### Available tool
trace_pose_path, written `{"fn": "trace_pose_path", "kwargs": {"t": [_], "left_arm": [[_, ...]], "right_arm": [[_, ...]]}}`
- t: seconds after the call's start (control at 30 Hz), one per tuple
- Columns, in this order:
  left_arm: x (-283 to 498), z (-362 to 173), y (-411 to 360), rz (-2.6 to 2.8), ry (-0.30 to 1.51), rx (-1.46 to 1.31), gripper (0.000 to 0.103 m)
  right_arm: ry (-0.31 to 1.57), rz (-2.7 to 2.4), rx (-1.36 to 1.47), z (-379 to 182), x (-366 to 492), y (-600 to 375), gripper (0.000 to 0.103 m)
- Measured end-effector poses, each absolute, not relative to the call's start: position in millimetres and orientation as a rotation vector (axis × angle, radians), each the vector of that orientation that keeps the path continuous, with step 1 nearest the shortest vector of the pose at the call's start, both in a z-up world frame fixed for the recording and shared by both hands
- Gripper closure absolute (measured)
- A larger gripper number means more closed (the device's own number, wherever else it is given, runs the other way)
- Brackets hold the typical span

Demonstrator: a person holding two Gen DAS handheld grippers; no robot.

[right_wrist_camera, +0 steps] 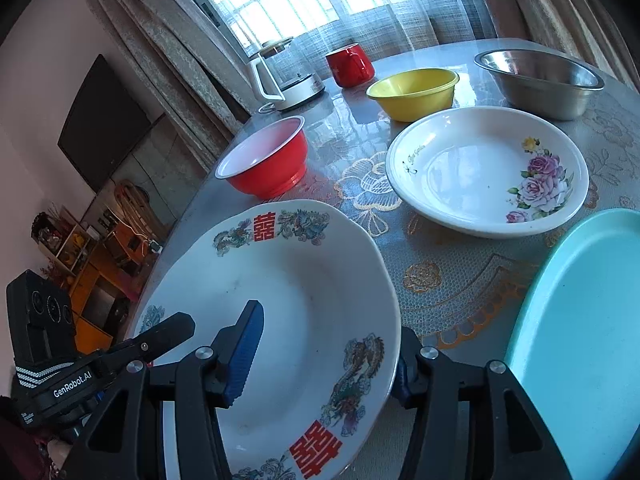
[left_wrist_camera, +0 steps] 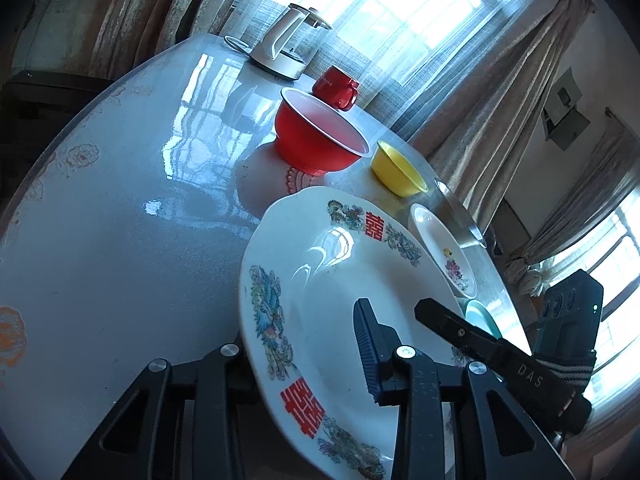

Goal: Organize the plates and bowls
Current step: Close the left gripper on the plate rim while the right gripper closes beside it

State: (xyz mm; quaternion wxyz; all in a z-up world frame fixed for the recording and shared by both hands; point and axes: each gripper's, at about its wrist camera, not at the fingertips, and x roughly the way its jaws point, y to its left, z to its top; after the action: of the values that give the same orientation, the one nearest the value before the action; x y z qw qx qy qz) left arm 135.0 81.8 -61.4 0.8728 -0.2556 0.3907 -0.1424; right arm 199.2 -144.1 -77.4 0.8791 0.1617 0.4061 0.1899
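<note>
A: Which dish is in hand, and where does it lie?

B: The dragon-and-phoenix plate (right_wrist_camera: 280, 320), at the near edge of the table (right_wrist_camera: 460, 280). Both grippers straddle its rim. The left gripper (left_wrist_camera: 296, 360) has one pad over the plate's well and its other finger under the rim; its jaws look clamped on that rim. The right gripper (right_wrist_camera: 324, 364) has a blue pad inside the well and its other finger outside the rim. Whether the pads press, I cannot tell.

A: And the other dishes, relative to that plate?

B: The red bowl (right_wrist_camera: 264, 160) stands just beyond it. The flowered plate (right_wrist_camera: 488, 172) lies beyond and to the right, apart from it. The yellow bowl (right_wrist_camera: 414, 92) and the steel bowl (right_wrist_camera: 540, 80) sit farther back. The turquoise plate (right_wrist_camera: 580, 340) lies near, at the right. A red mug (right_wrist_camera: 350, 65) and a kettle (right_wrist_camera: 280, 76) stand farthest off.

A: How far along is the organizing?

B: Early, by my judgement. No plate is stacked, no bowl nested; every dish lies singly. All grouping remains.
</note>
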Motion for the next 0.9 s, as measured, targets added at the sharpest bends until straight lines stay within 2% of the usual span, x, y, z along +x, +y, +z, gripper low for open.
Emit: {"fn": "trace_pose_path", "kwargs": {"t": [0.07, 0.13, 0.2, 0.6, 0.73, 0.9], "left_arm": [[133.0, -60.7, 81.1, -0.291, 0.822, -0.514, 0.071], [130.5, -61.3, 82.7, -0.285, 0.827, -0.507, 0.076], [130.3, -62.5, 85.0, -0.284, 0.827, -0.518, 0.078], [130.3, -62.4, 84.5, -0.281, 0.829, -0.523, 0.079], [130.4, -62.3, 84.5, -0.281, 0.827, -0.525, 0.080], [130.0, -62.4, 85.6, -0.277, 0.823, -0.528, 0.080]], "right_arm": [[0.847, 0.380, 0.348, -77.8, 198.8, -146.6, 0.056], [0.850, 0.359, 0.371, -79.5, 197.9, -152.1, 0.070], [0.855, 0.355, 0.391, -81.9, 198.9, -156.2, 0.076], [0.859, 0.373, 0.365, -81.6, 197.5, -152.4, 0.075], [0.859, 0.386, 0.390, -83.2, 199.6, -155.5, 0.083], [0.804, 0.420, 0.381, -76.1, 190.0, -153.9, 0.083]]}}
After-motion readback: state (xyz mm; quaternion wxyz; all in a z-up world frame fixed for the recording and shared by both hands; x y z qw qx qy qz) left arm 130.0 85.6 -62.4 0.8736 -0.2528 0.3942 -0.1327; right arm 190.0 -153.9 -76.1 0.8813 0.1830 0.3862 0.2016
